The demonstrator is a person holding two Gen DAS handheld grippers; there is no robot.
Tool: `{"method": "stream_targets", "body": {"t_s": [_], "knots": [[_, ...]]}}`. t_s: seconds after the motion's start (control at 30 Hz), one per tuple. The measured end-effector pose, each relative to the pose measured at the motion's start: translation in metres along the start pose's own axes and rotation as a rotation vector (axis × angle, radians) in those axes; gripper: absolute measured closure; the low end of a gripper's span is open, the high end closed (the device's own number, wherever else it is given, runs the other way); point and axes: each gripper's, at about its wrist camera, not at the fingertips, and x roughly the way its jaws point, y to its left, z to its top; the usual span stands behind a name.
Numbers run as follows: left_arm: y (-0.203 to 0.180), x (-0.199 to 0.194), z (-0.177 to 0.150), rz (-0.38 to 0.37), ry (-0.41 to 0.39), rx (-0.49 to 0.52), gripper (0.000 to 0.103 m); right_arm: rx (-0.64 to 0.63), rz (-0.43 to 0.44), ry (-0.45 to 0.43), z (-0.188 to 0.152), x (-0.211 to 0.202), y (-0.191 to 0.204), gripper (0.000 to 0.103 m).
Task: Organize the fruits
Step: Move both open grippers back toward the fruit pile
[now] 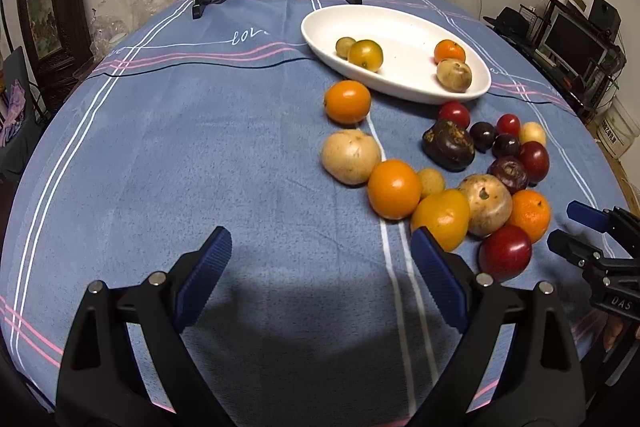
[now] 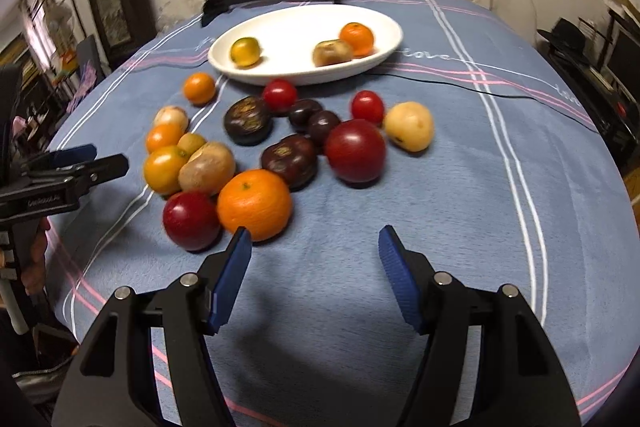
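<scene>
Approaching the loose fruit is the step in hand, with nothing yet gripped. The left gripper [image 1: 320, 247] has its jaws spread wide and empty over bare cloth; the yellow-orange fruit [image 1: 442, 217] lies just beyond its right fingertip. The right gripper [image 2: 314, 247] has its jaws parted and empty; the large orange [image 2: 255, 205] sits just ahead of its left fingertip, touching the red fruit [image 2: 191, 221]. The white oval dish [image 2: 384, 17] stands far ahead of both grippers, beyond the cluster, holding a few fruits. Next move, as judged: centre one fruit between the pads, close, lift and carry it forward to the dish without nudging its neighbours.
</scene>
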Motion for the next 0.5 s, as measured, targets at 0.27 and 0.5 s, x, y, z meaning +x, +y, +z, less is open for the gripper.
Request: {"method": "stream_targets", "body": {"t_s": [0.27,0.5], "knots": [[0.006,0.005,-0.004,-0.017,0.013,-0.001,0.010,-0.067,0.001,0.038,0.006,0.017,0.017,0.037],[0.003,0.003,-0.003,-0.032,0.011,0.012,0.010,-0.083,0.037,0.032,0.019,0.030,0.029,0.050]]}}
